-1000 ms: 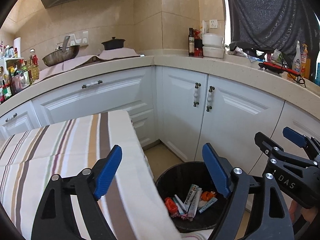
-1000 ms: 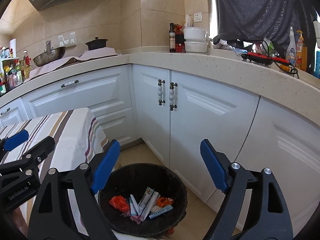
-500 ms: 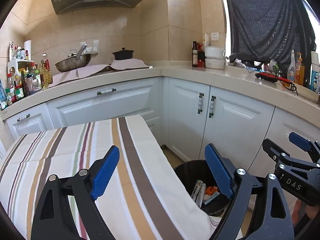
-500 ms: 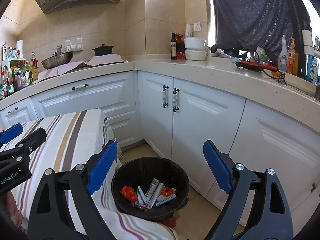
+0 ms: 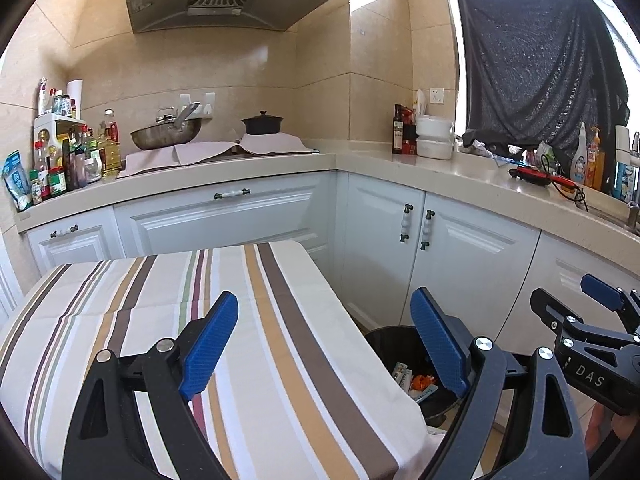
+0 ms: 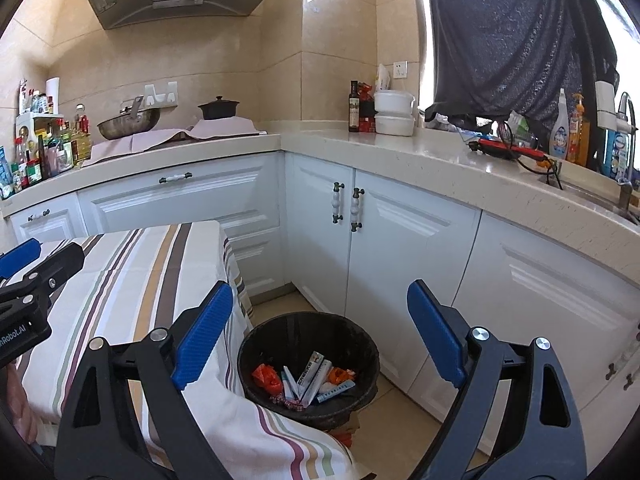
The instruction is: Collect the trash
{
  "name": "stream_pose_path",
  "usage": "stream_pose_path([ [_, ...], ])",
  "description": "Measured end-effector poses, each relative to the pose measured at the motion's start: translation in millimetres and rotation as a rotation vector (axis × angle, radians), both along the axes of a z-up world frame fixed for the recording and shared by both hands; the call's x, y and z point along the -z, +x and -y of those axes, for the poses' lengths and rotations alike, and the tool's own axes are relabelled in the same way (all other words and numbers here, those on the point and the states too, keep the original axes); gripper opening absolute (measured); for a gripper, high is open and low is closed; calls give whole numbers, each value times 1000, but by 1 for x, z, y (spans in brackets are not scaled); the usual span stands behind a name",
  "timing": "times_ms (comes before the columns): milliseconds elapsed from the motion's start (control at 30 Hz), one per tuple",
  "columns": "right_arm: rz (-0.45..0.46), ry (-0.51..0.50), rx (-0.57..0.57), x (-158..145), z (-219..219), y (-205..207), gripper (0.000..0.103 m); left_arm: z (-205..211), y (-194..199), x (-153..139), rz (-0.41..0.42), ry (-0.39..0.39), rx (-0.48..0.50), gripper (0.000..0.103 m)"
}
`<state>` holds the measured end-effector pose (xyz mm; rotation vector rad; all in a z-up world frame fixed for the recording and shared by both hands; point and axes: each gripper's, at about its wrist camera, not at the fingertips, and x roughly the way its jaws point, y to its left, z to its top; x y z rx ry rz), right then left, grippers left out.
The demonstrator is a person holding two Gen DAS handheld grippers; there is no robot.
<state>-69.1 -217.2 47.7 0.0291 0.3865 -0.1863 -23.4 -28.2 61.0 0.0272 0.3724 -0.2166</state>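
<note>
A black round trash bin (image 6: 308, 364) stands on the floor beside the striped table; in the left wrist view the trash bin (image 5: 394, 344) is half hidden by the table edge. Inside lie several pieces of trash (image 6: 308, 378): a red wrapper, white tubes and an orange scrap. My left gripper (image 5: 324, 344) hangs open above the striped tablecloth (image 5: 168, 300) with nothing between its blue pads. My right gripper (image 6: 320, 334) is open and empty too, above the bin. In the left wrist view the right gripper shows at the right edge; the right wrist view has the left gripper at its left edge.
White cabinets (image 6: 400, 240) and a beige worktop (image 6: 460, 160) wrap around the corner behind the bin. On the worktop stand a wok (image 5: 166, 136), a black pot (image 5: 262, 124), bottles (image 5: 60, 164), white containers (image 5: 434, 136) and a red tool (image 6: 508, 148). Beige floor shows by the bin.
Both grippers have drawn back and risen, so the bin looks smaller and farther, and more tablecloth and the hood show. The jaws stay apart and empty.
</note>
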Motion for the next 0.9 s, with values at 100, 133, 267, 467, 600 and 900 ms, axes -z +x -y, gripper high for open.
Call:
stream_pose_path([
  [100,4,-5,0,-1,-2,-4,87,-3,0,-1,-2,-8,-6,86],
  [133,5,-6,0,-2,-3,-4,87,-4,0,-1,-2,-9,-8,86],
  [267,14,-12,-1,-4,-4,-7,87,-6,-2,1,-2,-13,-8,86],
  [467,19,-13,2,-6,-2,-8,87,-7,-3,1,0,-14,-7,86],
  [600,23,-15,4,-6,-2,-10,87,-6,-4,1,0,-15,-7,86],
  [900,28,-19,10,-8,0,-12,87,-8,-5,2,-3,-14,-6,86],
])
